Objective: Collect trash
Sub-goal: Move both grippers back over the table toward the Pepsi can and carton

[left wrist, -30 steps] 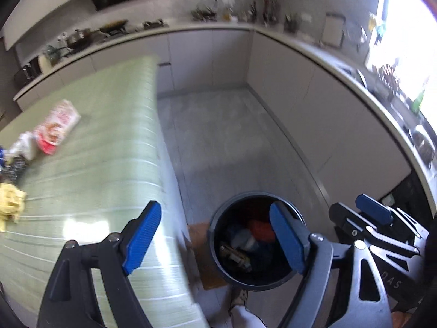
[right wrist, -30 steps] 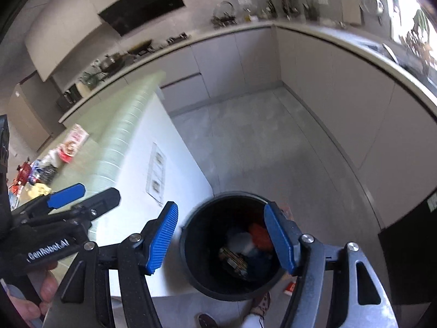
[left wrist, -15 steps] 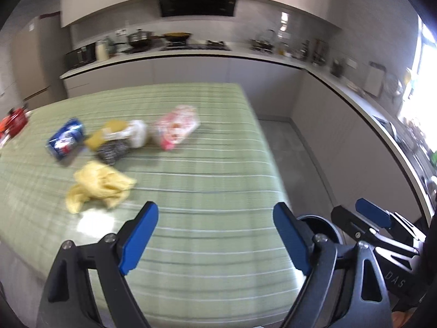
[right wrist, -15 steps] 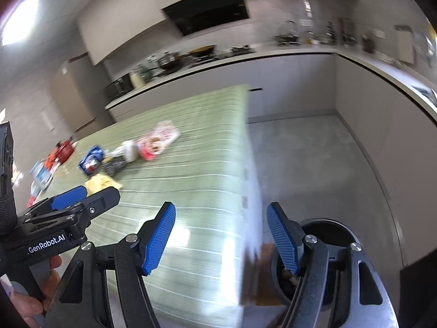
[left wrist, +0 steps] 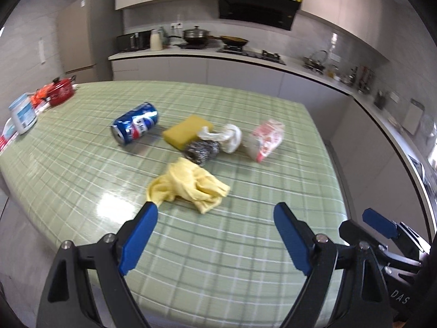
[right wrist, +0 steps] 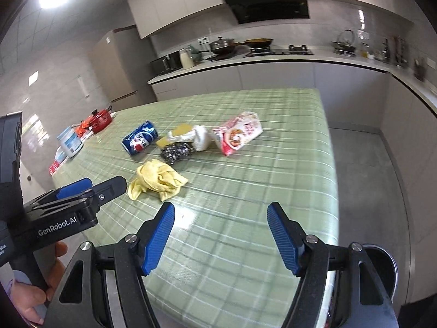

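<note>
Both grippers hang above the near edge of the green checked table (left wrist: 245, 246), and neither holds anything. The left gripper (left wrist: 215, 235) has its jaws spread wide, released. The right gripper (right wrist: 221, 235) is likewise released, jaws wide apart, with only tablecloth between them.

The trash lies in a loose cluster mid-table, apart from both tools. Nearest is a crumpled yellow cloth (left wrist: 188, 184), just beyond the left gripper's left finger. Behind it a steel scourer (left wrist: 202, 150) touches a yellow sponge (left wrist: 188, 131) and a wad of white plastic (left wrist: 226, 136). A blue can (left wrist: 135, 127) lies on its side to the far left of the cluster, and a pink snack bag (left wrist: 266, 139) lies to the right. The bin (right wrist: 382, 262) shows only as a dark rim on the floor at the near right, past the table corner.

Likely trouble from here:
- The cloth is limp and spread out; a shallow pinch may catch one fold and let the rest drag or slip free over the floor.
- The can, lying on its side, will probably roll away if a finger nudges it before the jaws close.
- The scourer, sponge and plastic touch, so grabbing one may tug or scatter the others.
- The red pot (left wrist: 61, 90) and white tub (left wrist: 23, 113) at the far left do not look like trash and could be taken by mistake.
- The two grippers sit near each other and could clash if both reach for the cluster.
</note>
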A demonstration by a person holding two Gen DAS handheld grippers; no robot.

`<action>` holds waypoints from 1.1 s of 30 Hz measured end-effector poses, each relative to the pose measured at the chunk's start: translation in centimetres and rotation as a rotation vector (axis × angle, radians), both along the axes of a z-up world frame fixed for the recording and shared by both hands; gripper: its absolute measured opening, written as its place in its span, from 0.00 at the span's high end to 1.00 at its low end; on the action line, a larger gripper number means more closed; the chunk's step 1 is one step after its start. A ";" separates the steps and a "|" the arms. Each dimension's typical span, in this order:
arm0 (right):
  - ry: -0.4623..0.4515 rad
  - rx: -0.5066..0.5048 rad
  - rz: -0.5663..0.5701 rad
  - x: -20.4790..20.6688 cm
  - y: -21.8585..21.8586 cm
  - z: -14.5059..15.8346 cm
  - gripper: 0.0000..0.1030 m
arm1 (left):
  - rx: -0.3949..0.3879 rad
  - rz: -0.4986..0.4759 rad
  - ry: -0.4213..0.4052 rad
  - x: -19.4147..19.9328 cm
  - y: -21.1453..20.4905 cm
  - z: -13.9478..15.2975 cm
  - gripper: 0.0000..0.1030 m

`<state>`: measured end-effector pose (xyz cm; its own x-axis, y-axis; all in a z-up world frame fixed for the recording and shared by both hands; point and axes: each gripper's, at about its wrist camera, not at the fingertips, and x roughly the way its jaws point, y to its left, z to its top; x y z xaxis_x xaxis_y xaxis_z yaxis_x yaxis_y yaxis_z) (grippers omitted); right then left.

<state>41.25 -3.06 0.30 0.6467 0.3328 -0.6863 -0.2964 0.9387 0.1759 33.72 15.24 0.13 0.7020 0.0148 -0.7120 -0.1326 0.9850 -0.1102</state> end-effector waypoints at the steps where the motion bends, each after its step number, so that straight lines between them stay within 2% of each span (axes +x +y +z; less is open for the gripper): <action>1: 0.003 0.003 0.011 0.6 0.4 -0.1 0.30 | 0.001 0.013 0.002 0.4 0.4 -0.1 0.14; 7: -0.002 0.028 0.067 3.9 2.4 -1.0 0.30 | 0.054 0.079 0.019 2.3 2.4 -0.8 0.14; 12: 0.017 0.038 0.086 5.9 3.5 -2.0 0.30 | 0.057 0.123 0.043 3.2 5.0 -1.4 0.14; 17: 0.013 0.031 0.073 7.9 5.4 -1.9 0.29 | 0.067 0.117 0.038 5.3 8.0 -1.3 0.14; 19: 0.006 0.031 0.037 9.0 6.2 -2.0 0.26 | 0.072 0.097 0.037 6.6 9.4 -1.4 0.14; 27: 0.024 0.021 -0.137 12.8 9.8 -2.7 0.25 | 0.088 -0.003 0.035 12.6 14.3 -2.0 0.14; 33: 0.024 -0.002 -0.253 14.9 11.1 -3.0 0.25 | 0.111 -0.073 0.047 15.8 15.7 -2.8 0.14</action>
